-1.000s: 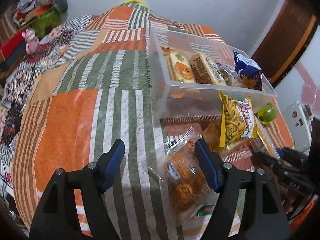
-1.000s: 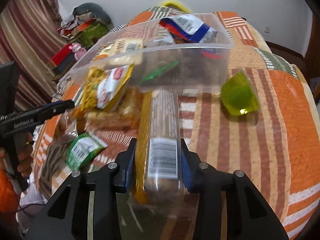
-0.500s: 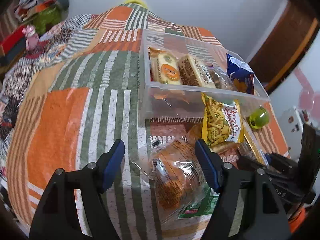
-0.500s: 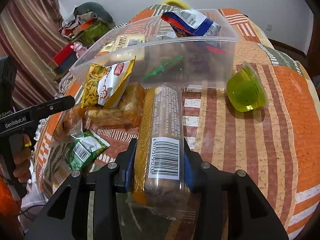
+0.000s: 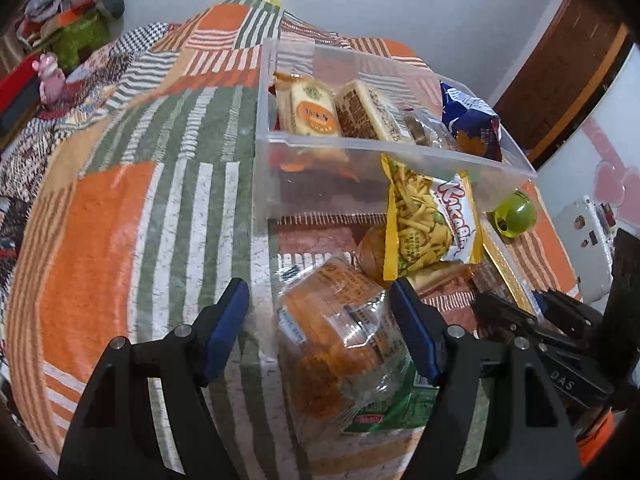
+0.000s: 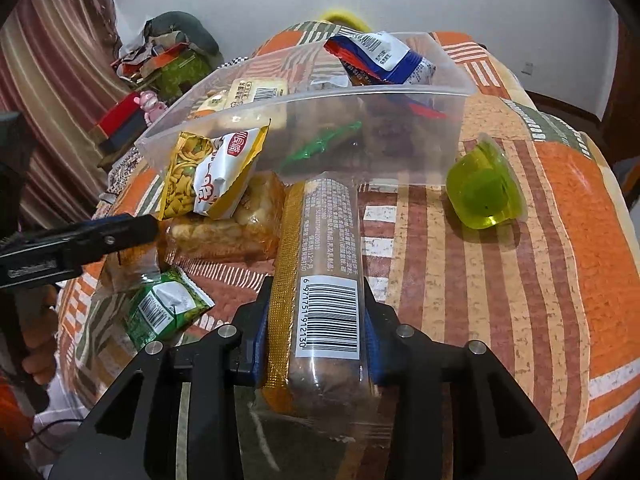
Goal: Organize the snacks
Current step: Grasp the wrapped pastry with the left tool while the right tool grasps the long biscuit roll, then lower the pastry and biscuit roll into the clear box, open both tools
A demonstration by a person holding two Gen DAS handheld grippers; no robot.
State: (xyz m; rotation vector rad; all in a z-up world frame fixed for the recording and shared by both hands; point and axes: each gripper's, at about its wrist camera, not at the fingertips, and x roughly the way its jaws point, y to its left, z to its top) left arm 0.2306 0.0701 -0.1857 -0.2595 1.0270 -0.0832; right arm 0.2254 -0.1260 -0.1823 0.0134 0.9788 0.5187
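Left wrist: left claw (image 5: 320,320) gaping wide, now nearer the bun pack (image 5: 340,340) than a second ago, pack between the pads, neither pad touching yet. Bin (image 5: 400,148) just ahead, already part-filled; chips (image 5: 428,224) leaning on its front wall, jelly cup (image 5: 514,220) off to the right. All on the bed (image 5: 120,220).

Right wrist: right claw (image 6: 318,320) clamped on the biscuit sleeve (image 6: 324,272), barcode up, far tip almost at the bin (image 6: 400,140), closer than before. Probably next into the bin. Green packet (image 6: 164,312) left of the claw, waiting.

Patchwork striped bedspread (image 5: 120,208), white wall (image 5: 400,4), brown door (image 5: 560,80)
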